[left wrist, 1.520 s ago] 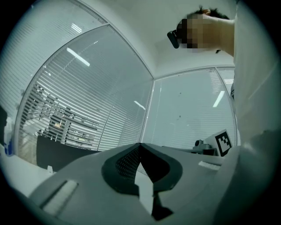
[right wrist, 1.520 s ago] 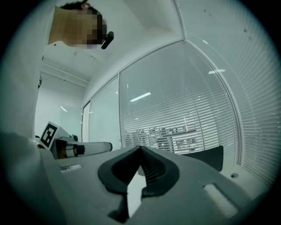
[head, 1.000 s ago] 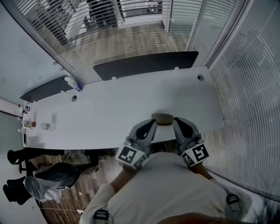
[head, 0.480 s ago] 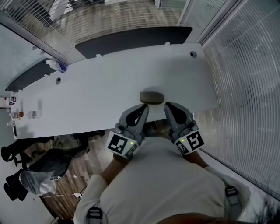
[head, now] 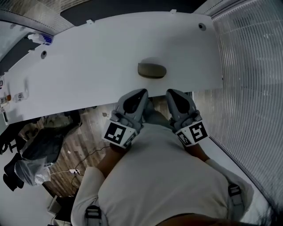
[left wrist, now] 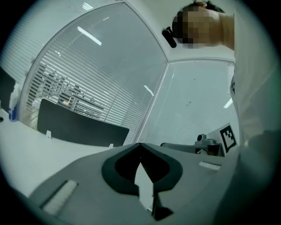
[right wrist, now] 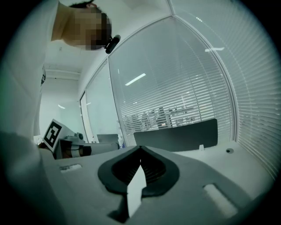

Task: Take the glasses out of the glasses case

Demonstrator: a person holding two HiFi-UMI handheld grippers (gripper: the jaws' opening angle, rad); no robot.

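A closed, oval grey-brown glasses case [head: 152, 70] lies on the white table [head: 88, 66], a little back from its near edge. Both grippers hang side by side in front of that edge, close to the person's chest and short of the case. My left gripper [head: 140, 92] is shut with nothing in it, just left of the case's line. My right gripper [head: 170, 92] is shut and empty too, just right of it. In the left gripper view my left gripper [left wrist: 140, 145] shows its tips together, and in the right gripper view my right gripper [right wrist: 140, 148] shows the same. The glasses are not visible.
A dark divider panel [head: 132, 6] runs along the table's far edge. Cable holes [head: 202, 26] sit at the far corners, a small bottle [head: 40, 39] at the far left. A slatted glass wall [head: 252, 75] stands close on the right. Bags and clutter [head: 40, 150] lie on the floor left.
Both grippers have sunk together toward the table's near edge. The head view has tilted down, so the case and table have slid up in the picture.
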